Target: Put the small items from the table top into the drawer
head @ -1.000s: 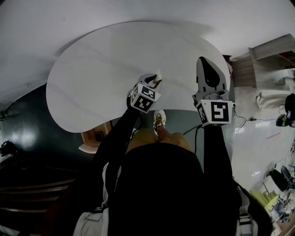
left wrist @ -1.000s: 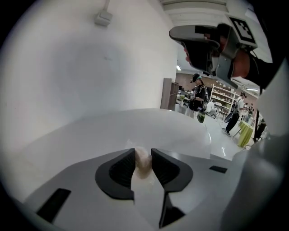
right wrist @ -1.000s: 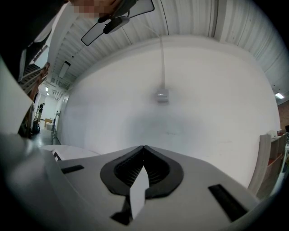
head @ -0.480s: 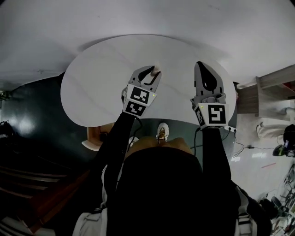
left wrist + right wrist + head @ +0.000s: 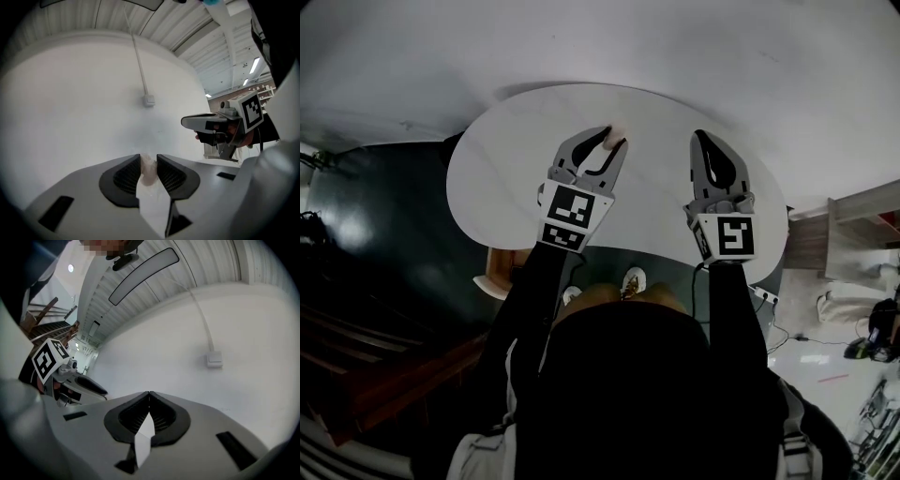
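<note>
Jaws of left gripper (image 5: pixel 149 160) clamped on small pale pinkish soft lump (image 5: pixel 149 174). Lump sits squeezed between ribbed black pads (image 5: pixel 126 176), near jaw tips, its top poking just past them. Left gripper view looks at white wall, small wall switch box (image 5: pixel 149 100) beyond. Head view: lump over far part of round white table top (image 5: pixel 516 169). Right gripper (image 5: pixel 148 397) jaws closed together, nothing between; beside left gripper, apart.

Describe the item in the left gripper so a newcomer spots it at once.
Above the white oval table are two grippers. In the left gripper, a small pale pinkish lump is pinched between the dark pads; the right gripper is shut on nothing.
</note>
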The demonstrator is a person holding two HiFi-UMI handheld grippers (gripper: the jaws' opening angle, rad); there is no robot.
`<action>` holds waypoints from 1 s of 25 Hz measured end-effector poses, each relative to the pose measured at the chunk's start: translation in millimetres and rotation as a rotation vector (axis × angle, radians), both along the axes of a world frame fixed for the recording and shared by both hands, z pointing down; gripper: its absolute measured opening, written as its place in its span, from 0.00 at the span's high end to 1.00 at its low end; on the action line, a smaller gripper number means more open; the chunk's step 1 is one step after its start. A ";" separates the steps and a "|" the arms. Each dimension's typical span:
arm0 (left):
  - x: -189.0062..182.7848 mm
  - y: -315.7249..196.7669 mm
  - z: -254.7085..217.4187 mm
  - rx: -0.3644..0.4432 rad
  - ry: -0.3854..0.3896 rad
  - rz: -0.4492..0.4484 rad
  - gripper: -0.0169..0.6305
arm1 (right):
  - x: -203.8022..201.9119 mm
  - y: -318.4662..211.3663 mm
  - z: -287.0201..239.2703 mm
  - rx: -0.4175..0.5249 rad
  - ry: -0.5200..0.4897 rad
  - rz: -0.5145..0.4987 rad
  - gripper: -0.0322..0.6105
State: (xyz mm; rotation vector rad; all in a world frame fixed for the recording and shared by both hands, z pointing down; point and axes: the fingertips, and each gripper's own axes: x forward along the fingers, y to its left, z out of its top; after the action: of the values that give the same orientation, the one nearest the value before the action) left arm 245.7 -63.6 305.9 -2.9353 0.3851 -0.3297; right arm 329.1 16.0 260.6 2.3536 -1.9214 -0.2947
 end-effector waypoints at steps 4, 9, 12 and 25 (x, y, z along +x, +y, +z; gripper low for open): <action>-19.8 -10.1 -10.5 0.008 0.025 -0.046 0.79 | -14.4 -14.7 6.9 -0.016 -0.004 -0.041 0.91; -64.2 -28.8 -17.4 0.019 0.043 -0.135 0.79 | -49.4 -41.8 2.2 0.003 -0.016 -0.134 0.91; -101.9 -43.9 -23.0 0.031 0.052 -0.215 0.79 | -78.2 -63.1 3.8 0.008 -0.020 -0.210 0.91; -278.3 -76.2 -24.4 0.049 0.010 -0.588 0.79 | -250.8 -145.9 16.3 -0.014 -0.087 -0.628 0.91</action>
State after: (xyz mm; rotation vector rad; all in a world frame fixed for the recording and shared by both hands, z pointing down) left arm -32.5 -139.8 281.5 -2.7124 1.2368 -0.3641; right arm 78.4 -130.0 276.8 1.7116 -2.6473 -0.2158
